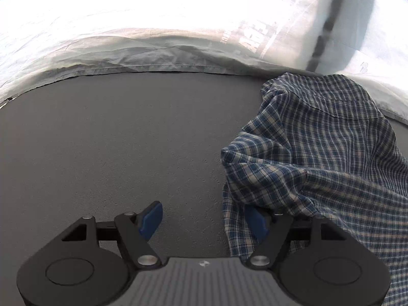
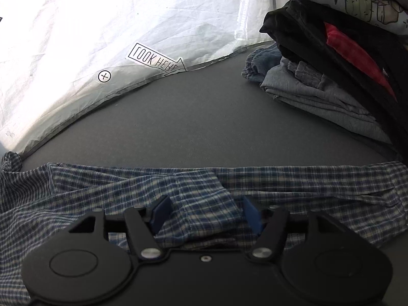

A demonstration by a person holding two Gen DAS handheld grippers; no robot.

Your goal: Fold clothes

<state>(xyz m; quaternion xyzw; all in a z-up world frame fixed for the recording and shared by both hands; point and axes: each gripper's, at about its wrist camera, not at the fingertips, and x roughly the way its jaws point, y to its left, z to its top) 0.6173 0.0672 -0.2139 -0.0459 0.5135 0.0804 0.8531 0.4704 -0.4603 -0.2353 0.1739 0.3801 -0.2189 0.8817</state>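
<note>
Here a blue-and-cream plaid shirt (image 1: 318,148) is shown crumpled on a dark grey table surface (image 1: 114,153). In the left wrist view it is heaped at the right of the frame, one fold draped over the right-hand blue pad of the left gripper (image 1: 204,220), whose jaws are held apart with only bare table between the pads. In the right wrist view the shirt (image 2: 204,191) is spread across the lower frame, and a raised fold is seen between the separated pads of the right gripper (image 2: 205,215) without being pinched. A stack of folded clothes (image 2: 344,58) is seen at the upper right, and a white printed sheet (image 2: 114,25) across the upper left. No containers are visible.
</note>
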